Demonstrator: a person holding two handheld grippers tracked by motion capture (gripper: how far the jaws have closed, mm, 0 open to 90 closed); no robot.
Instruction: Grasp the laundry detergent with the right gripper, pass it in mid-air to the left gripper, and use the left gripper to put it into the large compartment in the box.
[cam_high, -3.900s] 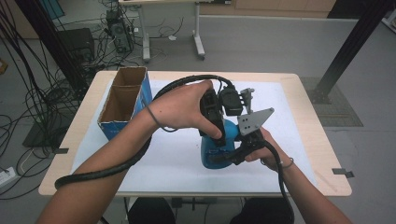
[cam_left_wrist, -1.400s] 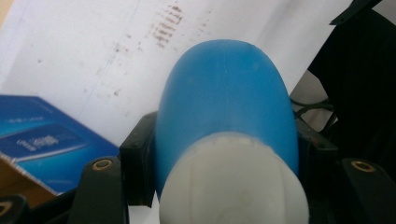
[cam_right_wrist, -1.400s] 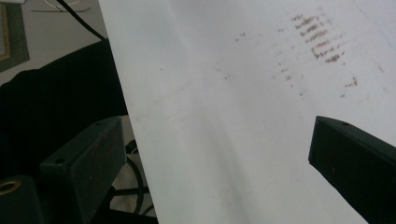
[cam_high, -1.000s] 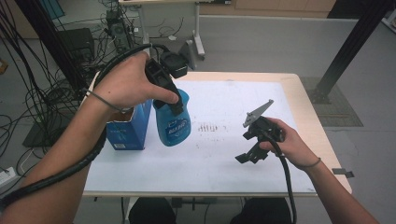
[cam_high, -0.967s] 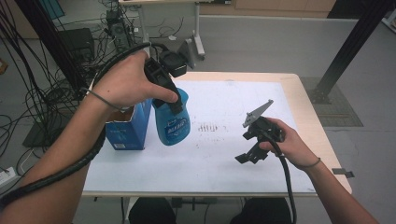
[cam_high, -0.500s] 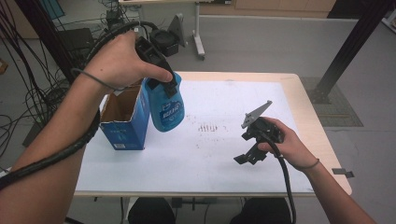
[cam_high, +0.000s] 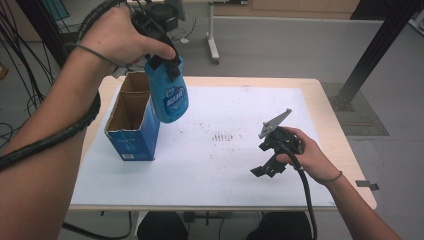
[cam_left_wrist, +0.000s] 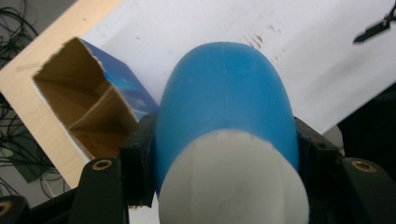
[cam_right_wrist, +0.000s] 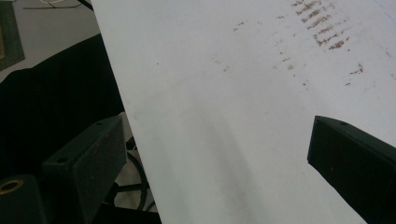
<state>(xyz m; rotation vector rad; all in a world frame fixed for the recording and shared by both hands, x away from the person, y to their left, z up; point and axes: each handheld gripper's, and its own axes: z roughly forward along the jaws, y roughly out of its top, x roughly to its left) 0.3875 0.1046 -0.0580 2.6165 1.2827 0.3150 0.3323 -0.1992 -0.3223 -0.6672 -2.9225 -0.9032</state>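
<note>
A rounded blue plastic bottle (cam_high: 168, 92) with a white cap end is held in the air by the left gripper (cam_high: 162, 62), whose jaws are clamped on its sides, above the near end of the open blue cardboard box (cam_high: 131, 122) standing on the white-covered table (cam_high: 200, 165). The right gripper (cam_high: 264, 167) is rested low over the white sheet, jaws wide apart and empty.

left tool (cam_high: 167, 67): black, blocky jaws with brass-ringed screw holes, thick ribbed black cable
right tool (cam_high: 274, 155): black, grey three-cornered plate on top, smooth black cable
wrists: thin dark bands; forearms unsleeved
</note>
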